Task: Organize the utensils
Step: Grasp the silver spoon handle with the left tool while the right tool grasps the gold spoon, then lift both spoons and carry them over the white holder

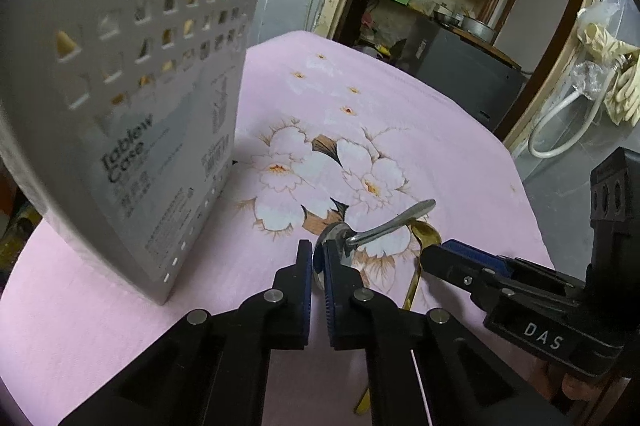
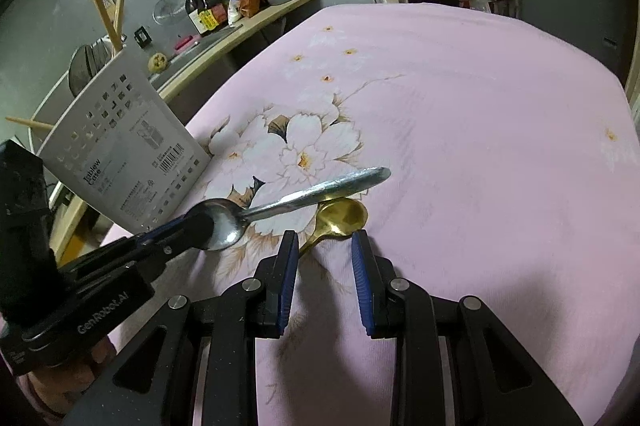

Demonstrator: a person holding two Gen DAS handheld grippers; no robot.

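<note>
On the pink flowered tabletop (image 2: 480, 105) by a grey kitchen wall, left tongs (image 1: 318, 258) clamp the silver spoon (image 2: 280, 205) while right tongs (image 2: 325, 246) stand apart, straddling the gold spoon (image 2: 340, 216).

Table (image 2: 500, 129) covered by a pink cloth (image 1: 100, 326) printed with white flowers. A grey perforated utensil holder (image 1: 132, 129) stands upright on the cloth at one side. A gold spoon (image 2: 340, 216) lies on the flower print, apart from the holder.

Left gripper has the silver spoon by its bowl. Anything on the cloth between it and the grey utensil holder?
Nothing visible. Only bare pink tablecloth lies between the silver spoon and the grey utensil holder. The gold spoon lies on the far side, away from the holder.
</note>
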